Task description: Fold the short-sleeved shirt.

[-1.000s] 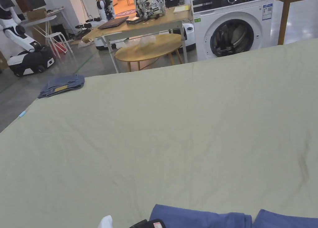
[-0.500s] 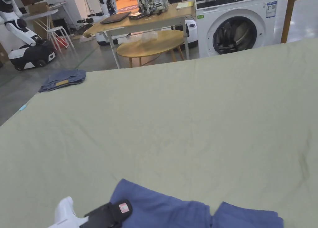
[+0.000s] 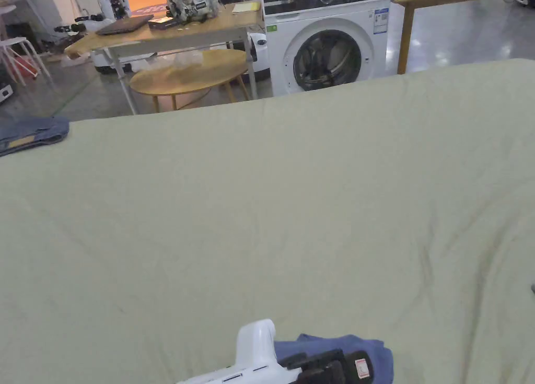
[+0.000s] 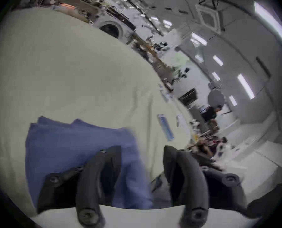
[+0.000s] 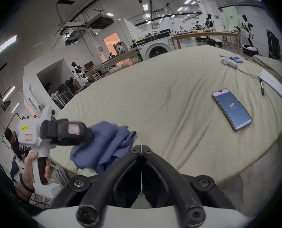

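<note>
The left tongs (image 4: 141,170) stand released, jaws apart, one jaw over the blue shirt (image 4: 81,149) and the other past its edge; the right tongs (image 5: 141,151) are clenched with nothing visibly between them, the shirt (image 5: 107,142) bunched just left of their tips. Half a second ago the shirt lay spread wider along the near edge of the desk (image 3: 271,202); now it is gathered smaller under the left tongs (image 3: 334,367), so folding seems barely begun. The right gripper view adds a phone (image 5: 231,109) well right of the tongs, and the hand (image 5: 33,165) gripping the left handle.
</note>
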Available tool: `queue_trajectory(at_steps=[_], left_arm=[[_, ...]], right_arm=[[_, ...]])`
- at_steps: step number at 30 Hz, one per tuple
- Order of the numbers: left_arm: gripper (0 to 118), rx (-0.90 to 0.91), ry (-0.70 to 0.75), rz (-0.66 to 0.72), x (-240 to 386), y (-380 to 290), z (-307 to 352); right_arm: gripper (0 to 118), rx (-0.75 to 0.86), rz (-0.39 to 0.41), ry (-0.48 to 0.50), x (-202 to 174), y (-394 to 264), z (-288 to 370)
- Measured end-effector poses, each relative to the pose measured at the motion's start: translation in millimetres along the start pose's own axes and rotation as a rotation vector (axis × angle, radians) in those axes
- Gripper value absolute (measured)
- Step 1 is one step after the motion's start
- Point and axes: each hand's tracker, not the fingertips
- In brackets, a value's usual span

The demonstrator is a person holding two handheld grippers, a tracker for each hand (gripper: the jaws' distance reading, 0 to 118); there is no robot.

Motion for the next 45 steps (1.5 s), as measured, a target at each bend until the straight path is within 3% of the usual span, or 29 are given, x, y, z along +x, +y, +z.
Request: queue_trajectory(at_steps=[1,3,5,9,11,16,17,19,20,21,23,25,29,37,38,39,40,42,45], left_arm=[[45,0.013,-0.009,0.012,-1,2,4],[4,0.005,0.025,0.024,-10,1,9],[0,-0.045,0.132,0.023,-19,-4,3],[0,-0.173,0.123,0.007,-28,-25,-32],[0,-0.249,0.213,-0.053,-28,-35,-55],[0,-0.166,0.149,-0.084,-14,-26,-39],[6,-0.127,0.138,-0.093,-10,-21,-28],[48,-0.03,0.135,-0.127,0,-14,3],[65,0.016,0.154,-0.141,2,-12,18],[74,0.06,0.173,-0.146,0,-9,34],[74,0.06,0.173,-0.119,-5,1,65],[75,0.03,0.199,-0.023,-27,6,81],[74,-0.007,0.273,0.053,-72,9,90],[73,-0.15,0.084,0.203,-104,0,32],[61,-0.149,0.064,0.204,-106,-3,27],[41,-0.132,0.114,0.188,-107,-3,24],[33,-0.111,0.186,0.169,-107,-4,26],[28,-0.082,0.094,0.228,-112,-5,35],[27,0.052,0.075,0.28,-115,0,74]], right_arm=[[0,-0.006,-0.012,-0.005,3,-3,0],[0,-0.012,-0.03,-0.011,11,-7,-1],[0,-0.014,-0.042,-0.009,15,-10,0],[0,-0.015,-0.036,-0.009,13,-11,-1],[0,-0.026,-0.02,0.007,5,-9,-5],[0,-0.105,0.101,0.129,-30,-2,-33],[0,-0.123,0.118,0.133,-37,-1,-46],[0,-0.161,0.131,0.157,-45,-2,-75],[0,-0.175,0.136,0.16,-47,-2,-87],[0,-0.191,0.14,0.165,-48,-4,-98],[0,-0.273,0.146,0.151,-50,-10,-125],[0,-0.353,0.176,0.066,-48,-19,-146],[0,-0.304,0.113,0.109,-43,-15,-136],[0,-0.299,0.088,0.119,-41,-18,-133],[0,-0.298,0.089,0.121,-41,-17,-133],[0,-0.298,0.088,0.118,-41,-17,-133],[0,-0.296,0.078,0.122,-40,-17,-133],[0,-0.286,0.055,0.135,-40,-16,-128],[0,-0.215,0.032,0.293,-37,-10,-110]])
